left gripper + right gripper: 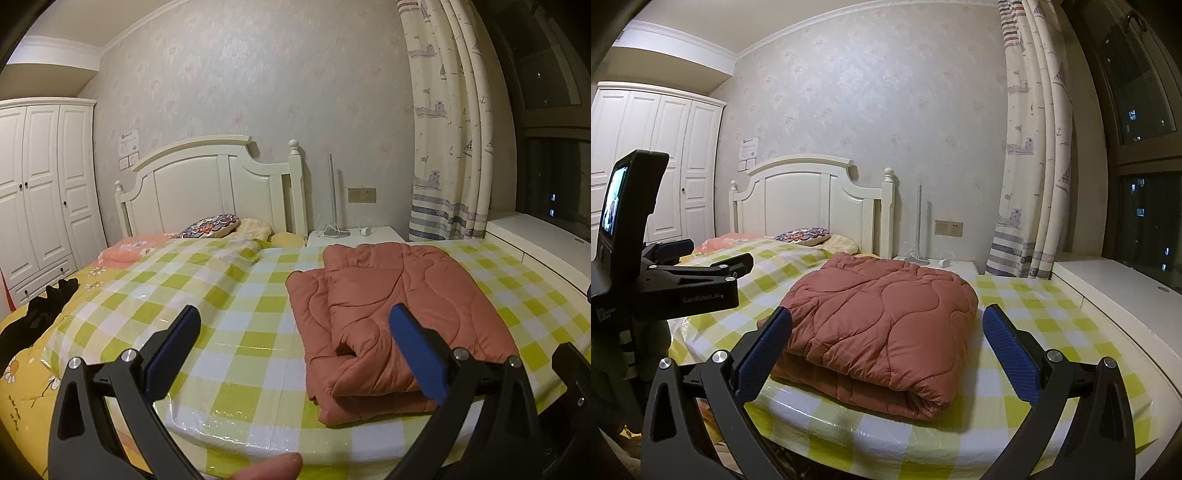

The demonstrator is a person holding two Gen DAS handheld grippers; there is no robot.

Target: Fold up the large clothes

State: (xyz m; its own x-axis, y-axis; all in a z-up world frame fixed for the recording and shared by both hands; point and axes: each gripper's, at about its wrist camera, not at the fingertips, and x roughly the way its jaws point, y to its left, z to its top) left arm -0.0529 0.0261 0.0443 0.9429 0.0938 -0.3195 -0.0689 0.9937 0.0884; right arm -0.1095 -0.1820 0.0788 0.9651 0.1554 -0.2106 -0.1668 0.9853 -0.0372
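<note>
Jaws of left gripper (295,338) and right gripper (888,338) were held wide apart, nothing gripped. Quilted garment (882,325) was seen folded into compact stack on checked cloth (1034,321) over bed. Folding judged essentially finished; at most tidying of edges left.

Warm, dim indoor light from overhead; the window (1137,110) is dark. Glare streaks the plastic-covered checked sheet (236,347). Fisheye bending curves the walls, with black vignetting at the corners.
</note>
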